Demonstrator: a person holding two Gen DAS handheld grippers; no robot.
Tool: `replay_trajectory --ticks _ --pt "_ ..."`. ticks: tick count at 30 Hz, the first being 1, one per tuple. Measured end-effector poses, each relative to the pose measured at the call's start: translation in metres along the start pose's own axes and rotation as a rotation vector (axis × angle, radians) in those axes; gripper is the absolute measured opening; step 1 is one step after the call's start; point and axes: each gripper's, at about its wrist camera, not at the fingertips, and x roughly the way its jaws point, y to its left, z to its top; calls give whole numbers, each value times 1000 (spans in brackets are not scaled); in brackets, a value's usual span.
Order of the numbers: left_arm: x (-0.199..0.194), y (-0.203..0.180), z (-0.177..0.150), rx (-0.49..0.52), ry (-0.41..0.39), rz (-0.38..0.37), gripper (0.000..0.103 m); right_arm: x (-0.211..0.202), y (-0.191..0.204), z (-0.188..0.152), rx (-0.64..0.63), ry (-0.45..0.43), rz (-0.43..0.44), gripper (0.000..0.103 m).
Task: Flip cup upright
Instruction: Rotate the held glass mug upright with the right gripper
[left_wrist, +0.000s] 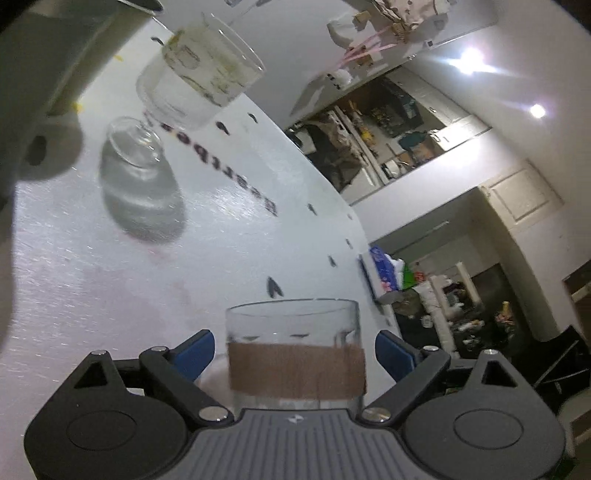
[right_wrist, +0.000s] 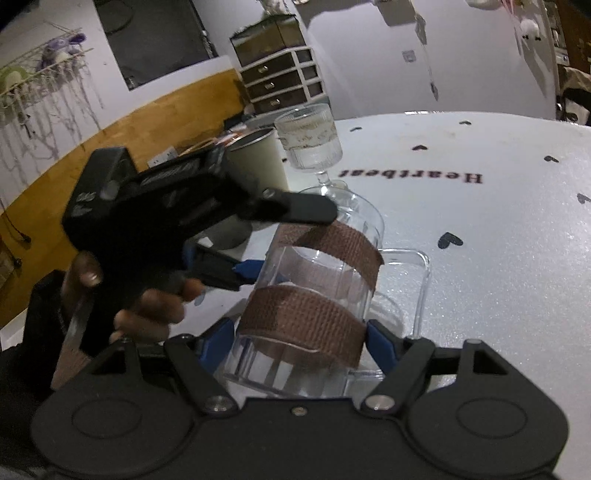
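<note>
A clear glass mug (right_wrist: 317, 295) with two brown fabric bands and a side handle (right_wrist: 417, 284) lies tilted over the white table. My right gripper (right_wrist: 301, 339) is shut on its lower band, blue pads on both sides. My left gripper (left_wrist: 294, 350) straddles the same mug (left_wrist: 295, 354) at the other band; its blue pads stand a little off the glass on each side, so it is open. The left gripper also shows in the right wrist view (right_wrist: 280, 240), held by a hand, beside the mug's upper band.
A ribbed stemmed glass (right_wrist: 310, 144) stands behind the mug, also in the left wrist view (left_wrist: 195, 77). A cream tumbler (right_wrist: 258, 158) stands next to it. The white table (right_wrist: 498, 258) bears black hearts and the word Heartbeat. Drawers and shelves lie beyond.
</note>
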Motion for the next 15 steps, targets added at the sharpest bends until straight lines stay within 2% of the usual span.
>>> replay_trajectory --ticks 3,5,7,11,15 --pt "-1 -5 -2 22 5 -29 92 -3 6 -4 -47 -23 -2 78" --pt "-8 -12 -4 69 -20 -14 90 -3 9 -6 -67 -36 -7 78" --pt "-18 -21 -6 144 -63 -2 85 -2 13 -7 -96 -55 -12 78" --pt "-38 -47 -10 337 -162 42 82 6 27 -5 -186 -96 -52 77" --pt "-47 -70 -19 526 -210 120 79 24 37 0 -232 -106 -75 77"
